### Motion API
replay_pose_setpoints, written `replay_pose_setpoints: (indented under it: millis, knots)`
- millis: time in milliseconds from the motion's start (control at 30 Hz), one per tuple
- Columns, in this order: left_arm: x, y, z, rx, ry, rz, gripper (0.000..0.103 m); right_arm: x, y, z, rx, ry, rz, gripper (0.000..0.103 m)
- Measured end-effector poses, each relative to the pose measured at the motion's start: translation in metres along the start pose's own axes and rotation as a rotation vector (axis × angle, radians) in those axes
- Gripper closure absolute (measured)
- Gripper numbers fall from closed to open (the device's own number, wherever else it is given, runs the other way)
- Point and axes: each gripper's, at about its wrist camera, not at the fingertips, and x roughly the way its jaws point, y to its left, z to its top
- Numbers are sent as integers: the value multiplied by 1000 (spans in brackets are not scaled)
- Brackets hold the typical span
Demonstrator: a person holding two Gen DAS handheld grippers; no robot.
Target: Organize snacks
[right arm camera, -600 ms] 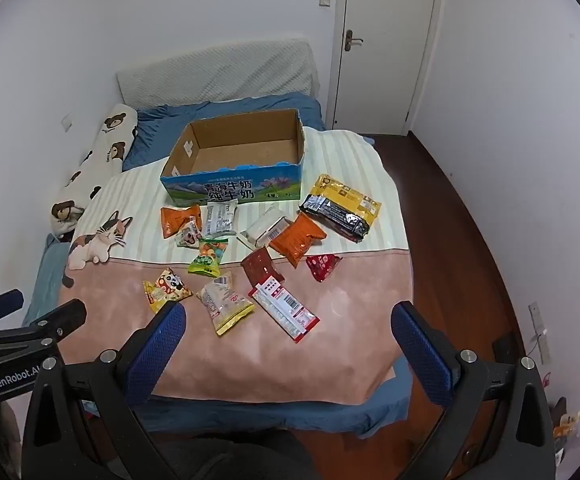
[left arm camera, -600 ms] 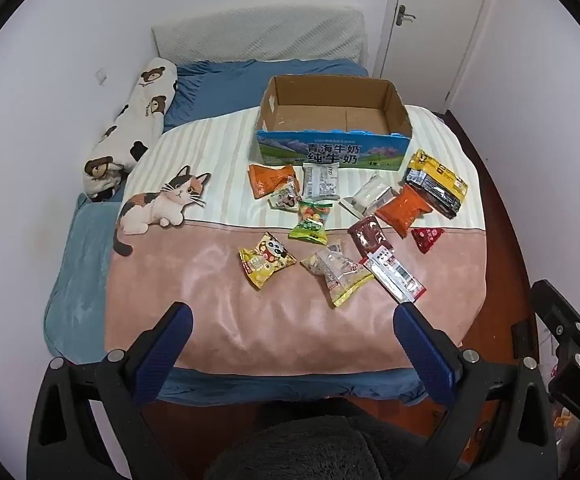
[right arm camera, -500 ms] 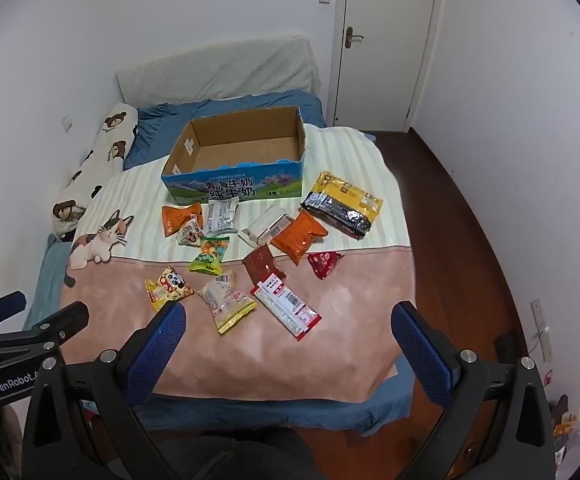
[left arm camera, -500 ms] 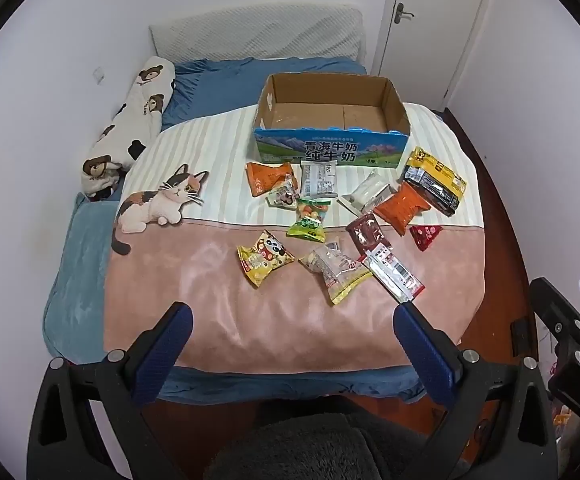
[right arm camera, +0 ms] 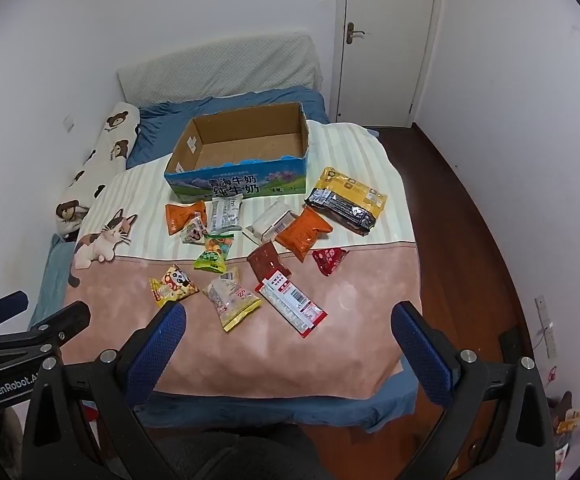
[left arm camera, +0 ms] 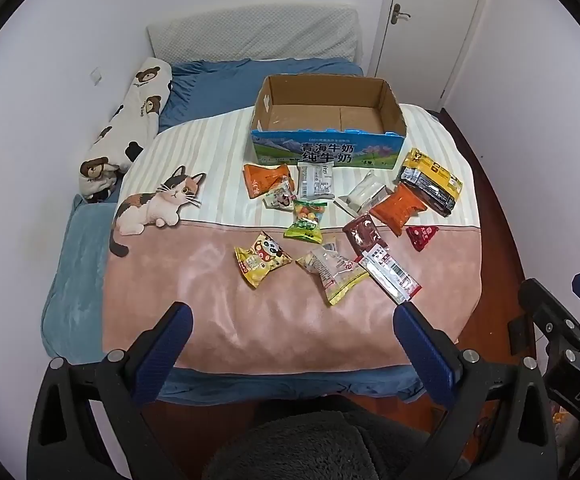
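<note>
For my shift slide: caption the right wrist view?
Open right gripper above snack packets scattered before an empty cardboard box on the bed.

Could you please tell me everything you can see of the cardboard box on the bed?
The cardboard box is a shallow, open-topped carton, plain brown inside and empty. Its near wall is printed blue with mountains, green meadow and white Chinese lettering, and its top edge looks roughly torn. It stands upright on the striped part of the blanket, behind the scattered snacks. Neither gripper touches it.
</note>
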Motion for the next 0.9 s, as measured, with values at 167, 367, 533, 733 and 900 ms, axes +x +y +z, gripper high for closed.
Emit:
replay_pose_setpoints:
  millis: [167,367,533,733,900]
  knots:
    - [-1,1,1,-1,-5,-1,0,1,-1,0,1,0,2,0]
    - [-2,1,2,1,-8,-2,0,-2,0,2,0,-5,0,0]
    - [-2,0,2,1,-9,-1,0,-2,1,3,1,-5,1,0]
    - [-4,-1,2,1,-12,-1,0,-2,2,2,4,-10,4,0]
    - [-9,-2,3,3,-20,-7,0,-4,4,2,6,-16,2,0]
